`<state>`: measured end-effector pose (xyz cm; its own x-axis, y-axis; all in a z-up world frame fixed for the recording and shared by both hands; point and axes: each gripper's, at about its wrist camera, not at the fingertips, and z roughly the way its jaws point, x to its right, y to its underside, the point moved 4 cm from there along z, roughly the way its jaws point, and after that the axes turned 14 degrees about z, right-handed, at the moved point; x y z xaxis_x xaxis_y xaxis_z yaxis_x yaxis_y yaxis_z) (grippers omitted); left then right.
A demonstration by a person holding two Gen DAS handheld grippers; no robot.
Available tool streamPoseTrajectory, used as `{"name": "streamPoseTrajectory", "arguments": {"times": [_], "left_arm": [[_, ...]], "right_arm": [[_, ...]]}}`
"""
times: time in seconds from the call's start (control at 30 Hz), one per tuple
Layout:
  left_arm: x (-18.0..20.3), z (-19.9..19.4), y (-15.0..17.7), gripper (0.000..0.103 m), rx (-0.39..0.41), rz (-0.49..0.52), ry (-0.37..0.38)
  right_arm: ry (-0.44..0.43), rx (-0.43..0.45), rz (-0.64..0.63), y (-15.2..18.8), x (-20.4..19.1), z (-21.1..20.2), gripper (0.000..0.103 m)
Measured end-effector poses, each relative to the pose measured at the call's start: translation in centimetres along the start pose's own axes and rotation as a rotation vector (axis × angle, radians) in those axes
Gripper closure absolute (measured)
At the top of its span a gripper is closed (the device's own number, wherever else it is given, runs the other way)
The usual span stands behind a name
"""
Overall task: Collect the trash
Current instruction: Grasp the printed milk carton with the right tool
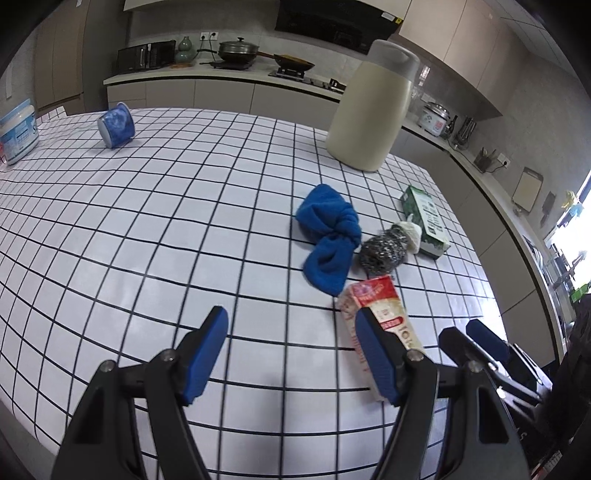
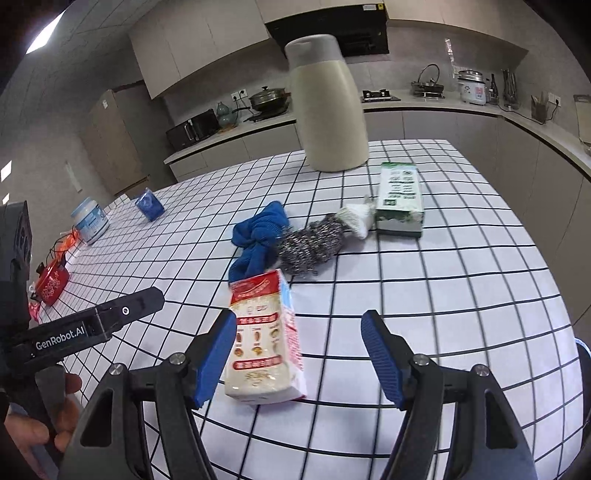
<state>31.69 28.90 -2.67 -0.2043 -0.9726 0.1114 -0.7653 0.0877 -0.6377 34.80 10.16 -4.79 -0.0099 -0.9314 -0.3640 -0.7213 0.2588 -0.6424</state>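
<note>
My right gripper [image 2: 299,354] is spread wide with nothing held; the red carton [image 2: 264,339] lies low in the frame's centre between its fingers, untouched, lined up for a grab. My left gripper [image 1: 291,354] hangs open and empty.

Grey kitchen — pale wall cabinets [image 2: 207,33] above a long worktop [image 2: 436,101], black range hood [image 2: 332,29], bright window [image 1: 576,236] at the right.
</note>
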Motion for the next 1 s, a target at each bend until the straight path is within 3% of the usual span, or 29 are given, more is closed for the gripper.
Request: {"name": "streamPoseTrajectory", "arguments": {"times": [0.33, 0.83, 1.0], "left_arm": [[-3.2, 0.6, 0.7, 0.03, -0.016, -0.021, -0.021], [-3.2, 2.4, -0.2, 0.03, -0.031, 0.016, -0.001], [-2.7, 2.9, -0.2, 0.03, -0.038, 0.024, 0.006]], "right_arm": [[-0.004, -0.075, -0.057, 1.5, -3.2, 3.9, 0.031], [0.043, -0.094, -0.077, 1.8, -3.4, 6.2, 0.032], [0.046, -0.109, -0.077, 2.1, -3.0, 6.5, 0.047]]}}
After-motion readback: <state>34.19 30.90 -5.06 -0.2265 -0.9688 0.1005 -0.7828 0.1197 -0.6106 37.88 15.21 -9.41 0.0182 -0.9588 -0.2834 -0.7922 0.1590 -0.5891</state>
